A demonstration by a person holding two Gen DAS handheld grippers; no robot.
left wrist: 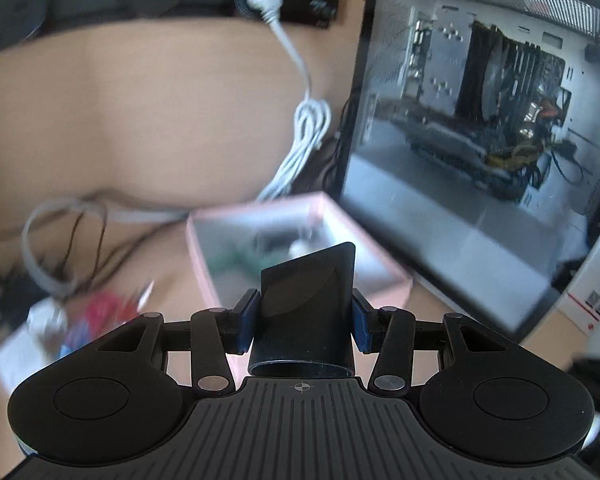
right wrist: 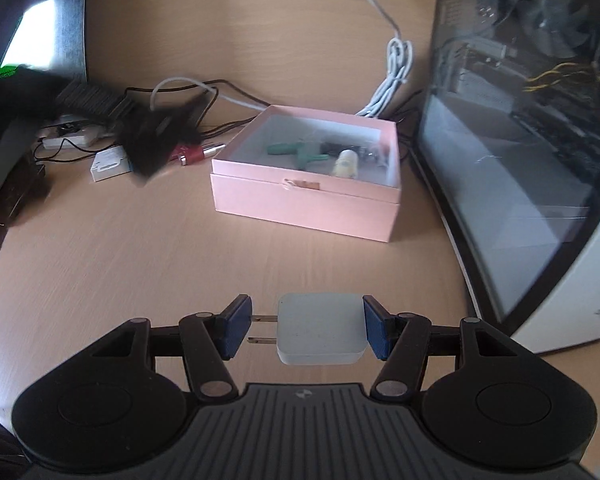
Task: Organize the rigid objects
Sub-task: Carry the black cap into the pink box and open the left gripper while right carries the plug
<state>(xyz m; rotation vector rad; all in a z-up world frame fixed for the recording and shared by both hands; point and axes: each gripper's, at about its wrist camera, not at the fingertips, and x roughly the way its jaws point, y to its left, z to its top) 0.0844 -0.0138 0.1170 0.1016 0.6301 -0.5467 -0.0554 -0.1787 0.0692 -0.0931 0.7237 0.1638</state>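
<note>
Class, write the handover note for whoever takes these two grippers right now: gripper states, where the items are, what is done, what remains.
Left gripper: shut on a black angled plastic tube, above the open pink cardboard box.
Right gripper: shut on a white square plug adapter, prongs against one pad, short of the box.
Done: green plastic tool and small cream figure lie in the box.
Left: drop both held items in; the red item beside the box remains.

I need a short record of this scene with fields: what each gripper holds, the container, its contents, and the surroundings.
left gripper: shut on black nozzle
right gripper: holds white charger, prongs toward one pad
container: pink box, open, on desk
contents: green tool, small pale figure, dark items unclear
surroundings: PC case beside the box, white cable behind
</note>
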